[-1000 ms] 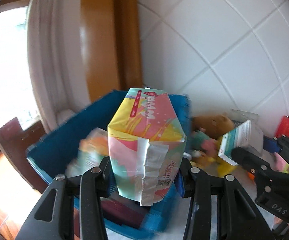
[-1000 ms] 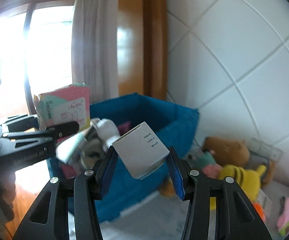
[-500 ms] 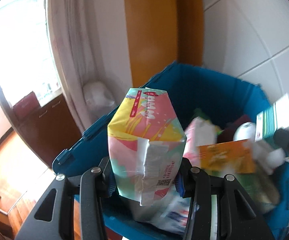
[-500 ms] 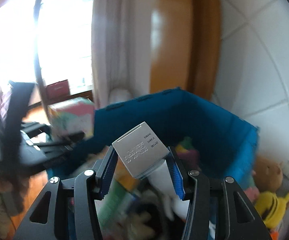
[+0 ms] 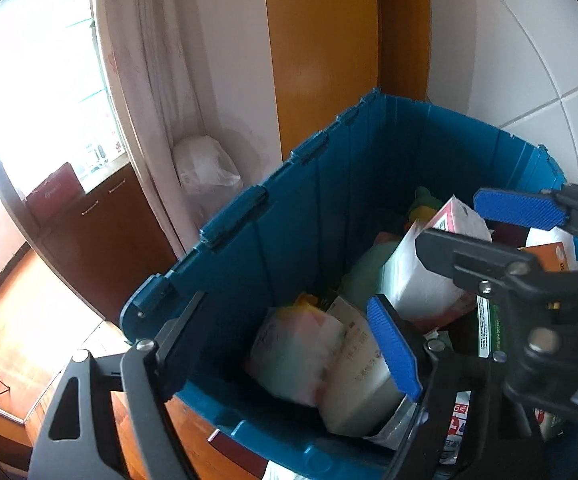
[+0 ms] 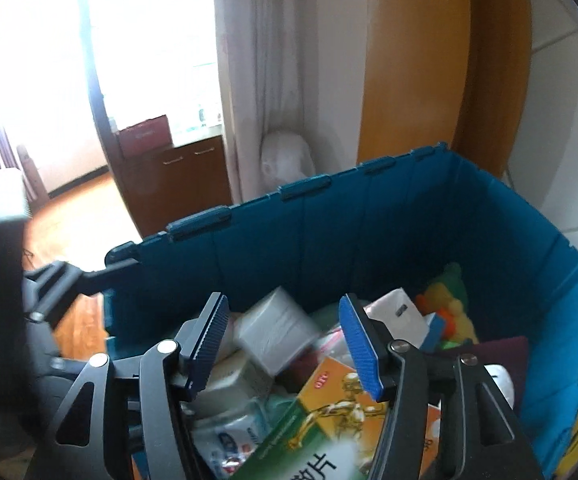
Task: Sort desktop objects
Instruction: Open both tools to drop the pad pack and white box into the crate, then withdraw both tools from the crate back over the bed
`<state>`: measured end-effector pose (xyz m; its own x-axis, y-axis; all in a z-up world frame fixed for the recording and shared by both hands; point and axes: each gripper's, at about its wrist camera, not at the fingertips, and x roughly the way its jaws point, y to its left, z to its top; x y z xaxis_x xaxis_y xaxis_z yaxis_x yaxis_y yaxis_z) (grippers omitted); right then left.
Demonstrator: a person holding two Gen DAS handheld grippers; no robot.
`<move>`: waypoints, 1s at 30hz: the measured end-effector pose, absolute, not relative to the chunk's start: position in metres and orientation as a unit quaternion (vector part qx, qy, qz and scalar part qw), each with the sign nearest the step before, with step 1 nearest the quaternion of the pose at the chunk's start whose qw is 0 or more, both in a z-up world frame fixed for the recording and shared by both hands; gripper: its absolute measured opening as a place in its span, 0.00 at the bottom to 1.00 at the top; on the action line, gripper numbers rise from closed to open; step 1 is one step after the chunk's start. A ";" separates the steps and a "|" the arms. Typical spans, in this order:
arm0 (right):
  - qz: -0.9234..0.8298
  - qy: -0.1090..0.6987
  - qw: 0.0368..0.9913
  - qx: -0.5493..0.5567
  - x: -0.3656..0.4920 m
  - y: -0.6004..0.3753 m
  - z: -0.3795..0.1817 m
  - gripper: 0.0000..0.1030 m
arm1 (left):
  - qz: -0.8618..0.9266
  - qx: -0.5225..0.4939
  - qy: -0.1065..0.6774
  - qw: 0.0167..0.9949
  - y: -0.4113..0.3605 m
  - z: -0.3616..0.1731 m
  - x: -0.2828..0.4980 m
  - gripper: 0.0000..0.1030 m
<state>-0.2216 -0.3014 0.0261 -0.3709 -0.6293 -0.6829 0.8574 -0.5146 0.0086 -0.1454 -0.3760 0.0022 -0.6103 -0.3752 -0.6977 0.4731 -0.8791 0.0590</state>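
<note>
Sunlit window and pale curtain (image 6: pixel 249 80) fill the left of both views, with an orange wooden door frame (image 5: pixel 321 60) and white wall tiles (image 5: pixel 529 60) to the right. Below them stands a blue plastic crate (image 5: pixel 309 208), ribbed on its inner wall and hinged along the rim, already heaped with sorted goods. Left claw (image 5: pixel 289 356): jaws opening, nothing between the pads; a colourful soft-wrapped pack (image 5: pixel 289 356), blurred, lies in the crate's near corner directly under the gap, next to a pale carton (image 5: pixel 357 368). Right claw (image 6: pixel 285 344): jaws likewise opening, pads clear of everything; a small white box (image 6: pixel 273 328), shiny-faced, sits in the pile just beyond the gap at twelve o'clock. At its six o'clock lies a glossy green and orange carton (image 6: pixel 329 408), long axis running from seven to one o'clock, and at two o'clock a plush toy (image 6: pixel 449 304). Judgement: both deposits look complete; the next move is withdrawal upward, and both claws hang low between the crate walls, so the rim is the obstruction to clear.
</note>
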 end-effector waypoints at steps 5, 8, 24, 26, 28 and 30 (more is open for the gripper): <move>-0.819 0.168 0.448 0.318 -0.219 -0.288 0.036 0.60 | -0.895 0.372 0.070 0.236 -0.380 0.001 -0.145 0.77; -0.824 0.167 0.440 0.314 -0.216 -0.280 0.043 0.63 | -0.896 0.372 0.071 0.233 -0.380 0.001 -0.144 0.77; -0.878 0.136 0.361 0.283 -0.189 -0.194 0.062 0.96 | -0.913 0.352 0.068 0.193 -0.334 0.020 -0.138 0.77; -0.884 0.129 0.352 0.280 -0.187 -0.181 0.065 0.99 | -0.916 0.349 0.066 0.186 -0.325 0.023 -0.139 0.81; -0.892 0.123 0.338 0.274 -0.183 -0.165 0.067 0.99 | -0.919 0.345 0.063 0.181 -0.315 0.026 -0.139 0.85; -0.898 0.114 0.327 0.271 -0.182 -0.151 0.068 0.99 | -0.923 0.339 0.057 0.173 -0.304 0.031 -0.139 0.88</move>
